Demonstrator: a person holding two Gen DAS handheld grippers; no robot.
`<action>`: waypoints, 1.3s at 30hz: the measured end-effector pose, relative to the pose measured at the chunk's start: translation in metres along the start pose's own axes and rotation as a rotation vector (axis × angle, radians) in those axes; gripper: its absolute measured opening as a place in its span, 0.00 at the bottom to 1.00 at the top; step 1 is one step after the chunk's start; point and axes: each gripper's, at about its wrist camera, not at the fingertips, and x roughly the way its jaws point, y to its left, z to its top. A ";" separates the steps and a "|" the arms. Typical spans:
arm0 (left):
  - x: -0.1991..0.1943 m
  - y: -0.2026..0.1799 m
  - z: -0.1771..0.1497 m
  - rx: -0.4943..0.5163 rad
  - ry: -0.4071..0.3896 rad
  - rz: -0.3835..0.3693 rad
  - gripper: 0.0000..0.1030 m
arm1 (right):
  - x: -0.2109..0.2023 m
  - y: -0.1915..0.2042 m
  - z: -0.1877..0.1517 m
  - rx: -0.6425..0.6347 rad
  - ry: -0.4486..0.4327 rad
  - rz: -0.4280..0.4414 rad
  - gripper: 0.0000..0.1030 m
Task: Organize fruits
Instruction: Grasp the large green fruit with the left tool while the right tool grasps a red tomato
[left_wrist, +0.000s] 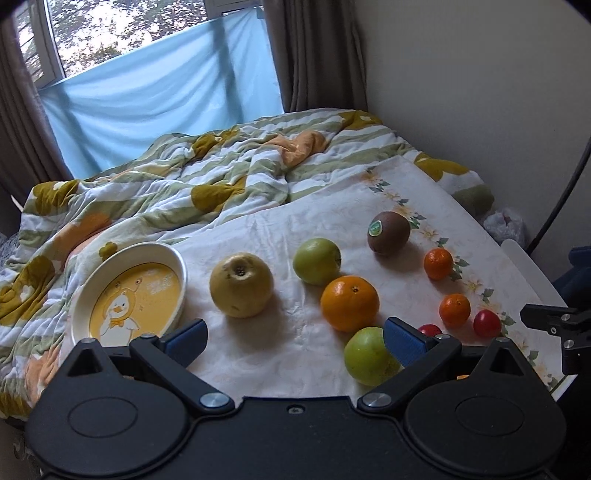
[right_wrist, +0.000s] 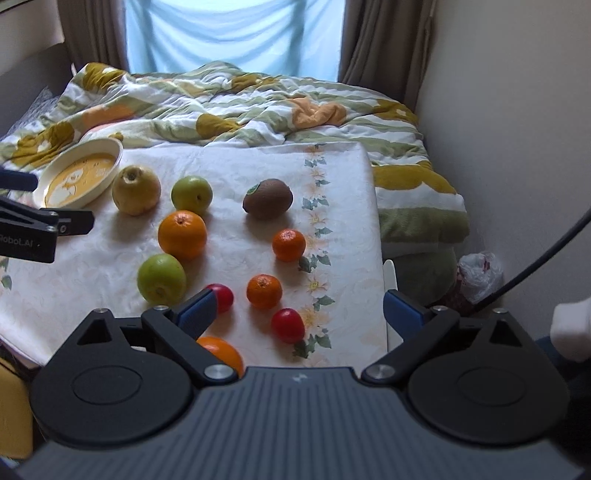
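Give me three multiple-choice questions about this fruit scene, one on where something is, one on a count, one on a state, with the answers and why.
1. Where is the round cream plate with the yellow duck picture?
A. Beside the big yellow pear, at the white cloth's far left
B. Under the brown kiwi
C. On the floor

2. How many green apples lie on the cloth?
A. One
B. Two
C. Four

3. What is the plate's state?
A. Piled with oranges
B. Upside down
C. Holds no fruit

Answers: 1 A, the plate sits right next to the pear. 2 B, one green apple lies behind the large orange and another green apple in front of it. 3 C, the duck picture shows uncovered, and both the left gripper and right gripper are open and hold nothing.
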 end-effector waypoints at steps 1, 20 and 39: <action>0.005 -0.005 0.000 0.012 0.005 -0.013 0.99 | 0.006 -0.003 -0.002 -0.012 0.008 0.005 1.00; 0.081 -0.054 -0.021 0.129 0.156 -0.106 0.79 | 0.068 -0.026 -0.023 -0.136 0.113 0.134 0.78; 0.090 -0.056 -0.025 0.096 0.160 -0.110 0.58 | 0.089 -0.016 -0.022 -0.176 0.131 0.207 0.61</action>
